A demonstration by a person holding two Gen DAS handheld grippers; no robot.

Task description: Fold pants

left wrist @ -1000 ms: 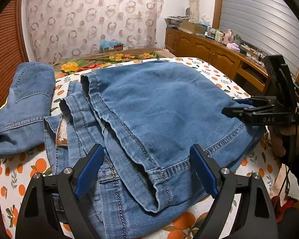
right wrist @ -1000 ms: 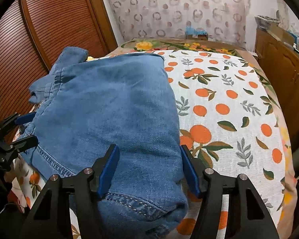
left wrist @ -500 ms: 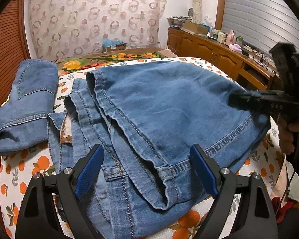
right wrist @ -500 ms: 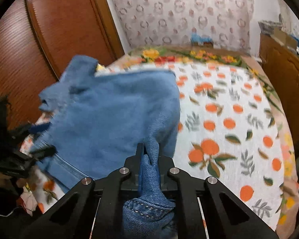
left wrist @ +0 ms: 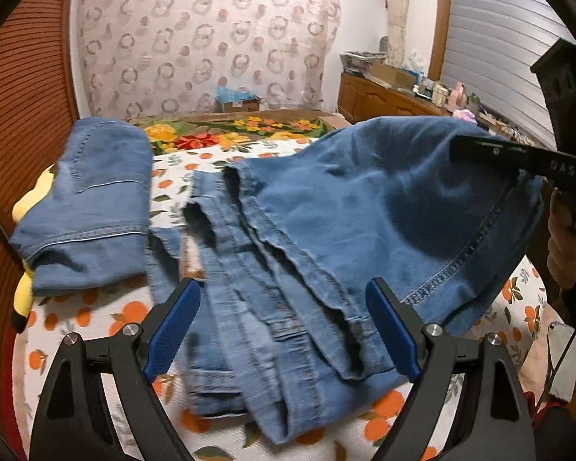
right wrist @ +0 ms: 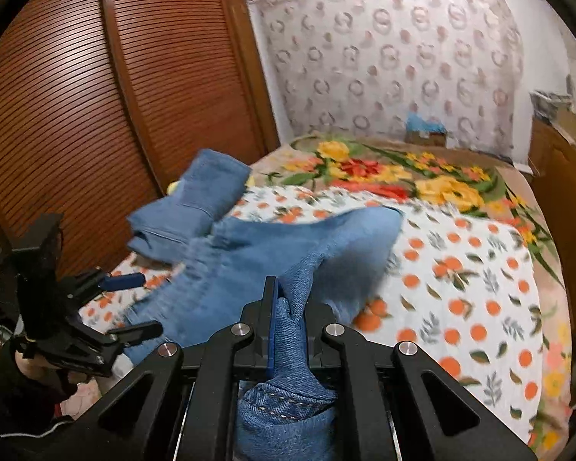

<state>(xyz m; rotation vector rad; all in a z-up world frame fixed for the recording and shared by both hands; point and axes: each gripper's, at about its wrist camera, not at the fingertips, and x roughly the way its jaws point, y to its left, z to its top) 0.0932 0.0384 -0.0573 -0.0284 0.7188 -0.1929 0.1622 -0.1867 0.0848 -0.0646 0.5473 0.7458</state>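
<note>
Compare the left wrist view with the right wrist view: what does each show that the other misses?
Left wrist only: the open left claw hanging above the waistband, and a cluttered sideboard. Right wrist only: the right claw, just closed, pinching a denim fold, and louvered doors. Both: the jeans on the orange-print sheet, and a second folded pair.

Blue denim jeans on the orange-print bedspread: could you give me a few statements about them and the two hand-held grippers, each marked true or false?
1. The right hand-held gripper is clamped on a fold of the blue denim jeans. True.
2. The left hand-held gripper is pinching the jeans too. False: its blue pads stand wide apart, gripping nothing.
3. A second, folded blue denim garment lies beside the jeans, toward the wooden slatted doors. True.
4. The white bedspread with orange fruit print is plain grey. False: it is white with oranges and leaves.
</note>
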